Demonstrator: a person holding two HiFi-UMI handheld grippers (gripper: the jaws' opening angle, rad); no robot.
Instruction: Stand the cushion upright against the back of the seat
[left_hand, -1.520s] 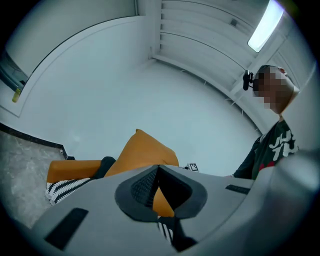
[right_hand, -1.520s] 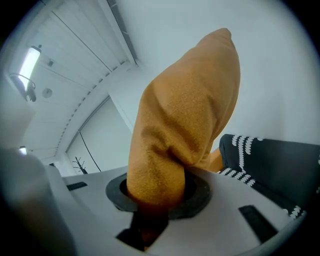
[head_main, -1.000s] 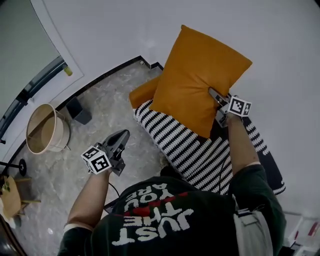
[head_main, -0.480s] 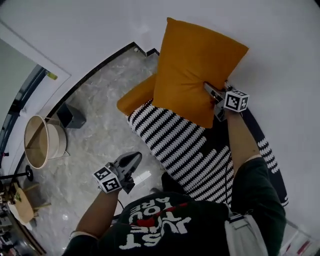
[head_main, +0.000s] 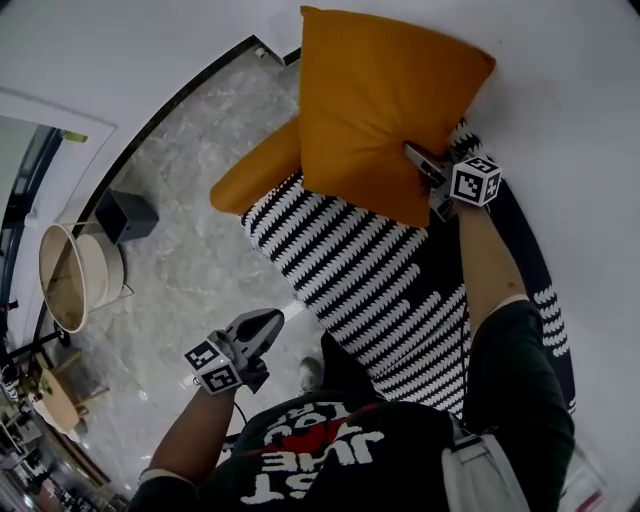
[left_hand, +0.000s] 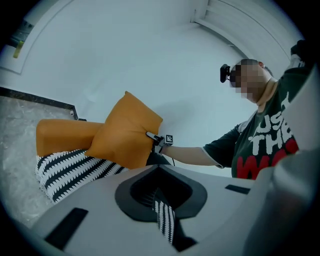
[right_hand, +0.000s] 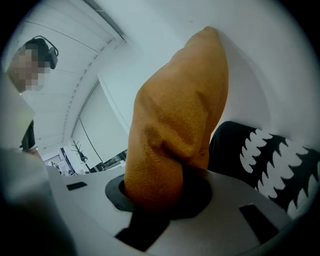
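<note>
Soft, even light on the plain white wall (head_main: 560, 90). Fisheye bending, dark corners in gripper views; the orange fabric cushion (right_hand: 170, 130) blurs close-up.

Right arm (head_main: 487, 275) stretched forward, forearm bare. Right gripper (head_main: 418, 165) at its end, marker cube uppermost. Jaws pinched on the edge of the orange cushion (head_main: 375, 110), fabric bunched between them. Left arm (head_main: 190, 440) bent, low at the side. Left gripper (head_main: 268, 325) jaws drawn together, only a thin slit showing.

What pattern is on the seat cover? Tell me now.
Black-and-white zigzag stripes on the seat cover, clearest in the head view.
</note>
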